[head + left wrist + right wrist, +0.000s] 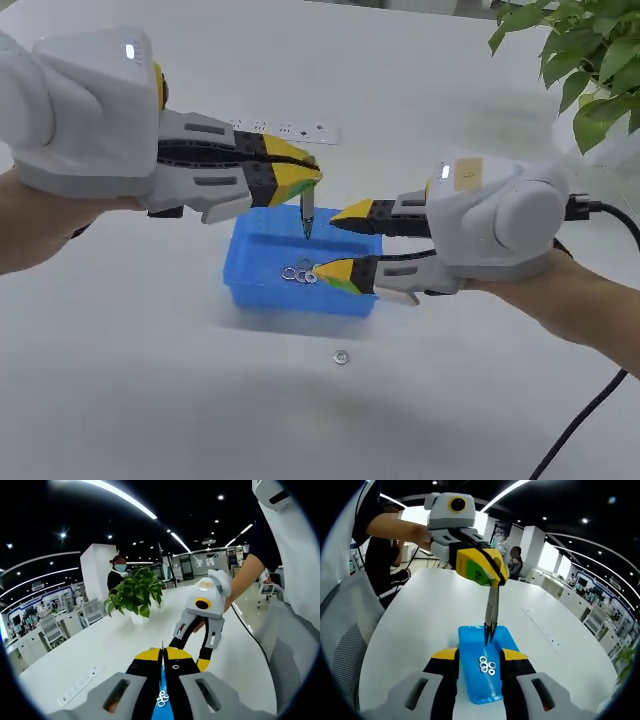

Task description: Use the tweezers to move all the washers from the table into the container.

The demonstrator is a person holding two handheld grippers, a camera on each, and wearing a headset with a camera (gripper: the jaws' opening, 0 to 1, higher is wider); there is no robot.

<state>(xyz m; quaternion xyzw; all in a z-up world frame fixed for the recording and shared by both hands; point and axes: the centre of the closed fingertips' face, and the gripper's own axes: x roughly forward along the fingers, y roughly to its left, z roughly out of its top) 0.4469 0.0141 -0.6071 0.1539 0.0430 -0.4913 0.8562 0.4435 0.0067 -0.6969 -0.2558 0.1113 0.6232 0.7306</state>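
Observation:
A blue container (262, 240) sits mid-table with several washers (300, 273) in it. One washer (341, 357) lies on the table in front of it. My left gripper (312, 172) is shut on metal tweezers (307, 215), which hang tip-down over the container. In the right gripper view the tweezers (491, 610) point into the container (470, 645) just beyond the washers (487, 665); I see nothing between their tips. My right gripper (328, 243) stands open, its jaws either side of the container's right end.
A white power strip (285, 128) lies behind the container. A potted plant (580, 60) stands at the far right corner. A black cable (590, 410) trails off the right gripper across the table's near right. A person (118, 572) stands behind the plant.

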